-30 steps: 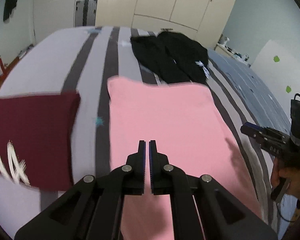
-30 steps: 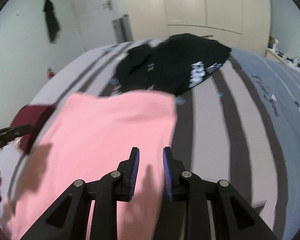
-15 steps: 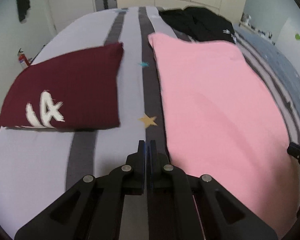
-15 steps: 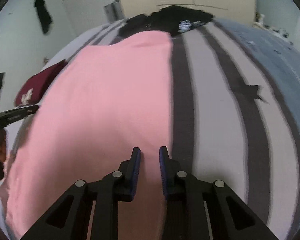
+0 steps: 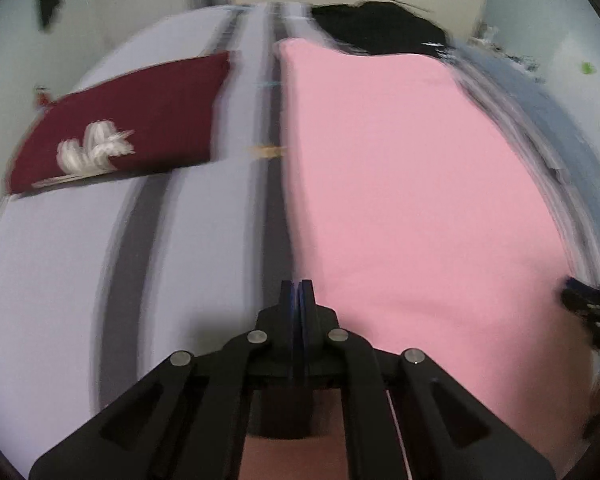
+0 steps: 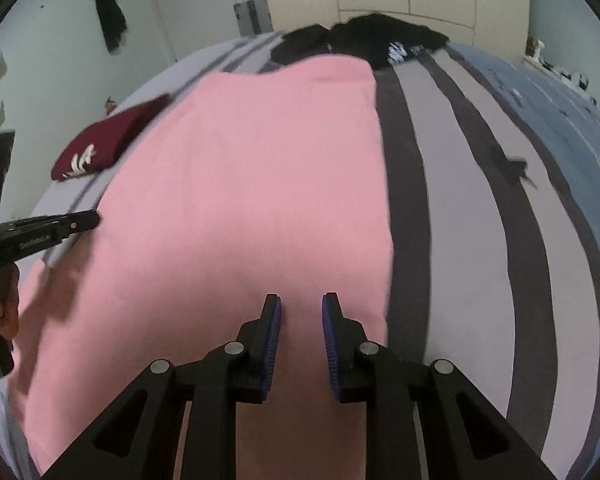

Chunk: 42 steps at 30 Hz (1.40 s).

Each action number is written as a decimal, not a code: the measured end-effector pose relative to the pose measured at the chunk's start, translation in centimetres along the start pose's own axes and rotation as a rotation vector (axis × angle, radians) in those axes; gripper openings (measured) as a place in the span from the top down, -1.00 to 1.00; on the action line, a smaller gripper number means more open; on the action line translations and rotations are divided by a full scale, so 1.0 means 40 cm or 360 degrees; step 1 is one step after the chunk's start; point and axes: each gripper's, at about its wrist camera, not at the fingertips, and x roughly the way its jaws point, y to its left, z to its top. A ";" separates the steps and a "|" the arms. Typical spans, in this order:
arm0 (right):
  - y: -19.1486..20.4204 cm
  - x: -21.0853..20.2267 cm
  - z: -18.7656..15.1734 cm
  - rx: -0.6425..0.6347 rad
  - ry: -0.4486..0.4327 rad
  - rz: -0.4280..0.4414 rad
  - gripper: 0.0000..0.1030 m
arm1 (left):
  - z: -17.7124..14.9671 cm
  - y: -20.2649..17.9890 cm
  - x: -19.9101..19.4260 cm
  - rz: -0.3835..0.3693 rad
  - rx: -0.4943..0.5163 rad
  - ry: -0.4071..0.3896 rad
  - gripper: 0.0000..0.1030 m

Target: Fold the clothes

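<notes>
Pink garment [image 6: 252, 200] lies flat on the bed [image 6: 480, 240], left gripper [image 5: 297, 292] pinched closed at its near-left edge, right gripper [image 6: 301, 312] narrowly parted over its near-right part; likely each needs a corner.

Little here can be read. On the side of the black left gripper [image 6: 94, 218], seen from the right wrist view, stands a small white word; it seems to begin "Sen", but the rest is too small to make out. The folded maroon garment [image 6: 100, 146] bears white brush-stroke characters, blurred in both views and not legible. The heap of black clothing [image 6: 364, 38] carries a white print, likewise too small to read.
</notes>
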 end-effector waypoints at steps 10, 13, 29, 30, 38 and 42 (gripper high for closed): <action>-0.012 -0.097 -0.061 0.0011 -0.0031 0.0006 0.63 | -0.086 -0.059 -0.166 -0.0278 0.0004 -0.0114 0.94; 0.025 -0.115 -0.095 -0.0036 -0.0027 0.0042 0.63 | -0.128 -0.130 -0.156 -0.0313 0.0117 -0.0075 0.94; 0.003 -0.186 -0.282 -0.0002 0.0061 0.0061 0.63 | -0.242 -0.063 -0.222 -0.0108 -0.0162 -0.0073 0.96; 0.001 -0.196 -0.292 -0.0001 0.0069 0.0060 0.63 | -0.263 -0.077 -0.235 -0.0127 -0.0143 -0.0068 0.95; 0.061 -0.293 -0.379 0.0088 0.0040 0.0179 0.58 | -0.430 -0.182 -0.334 -0.0265 0.0001 -0.0018 0.93; 0.069 -0.300 -0.485 0.0103 0.0088 0.0138 0.57 | -0.534 -0.154 -0.309 -0.0222 -0.0039 0.0051 0.93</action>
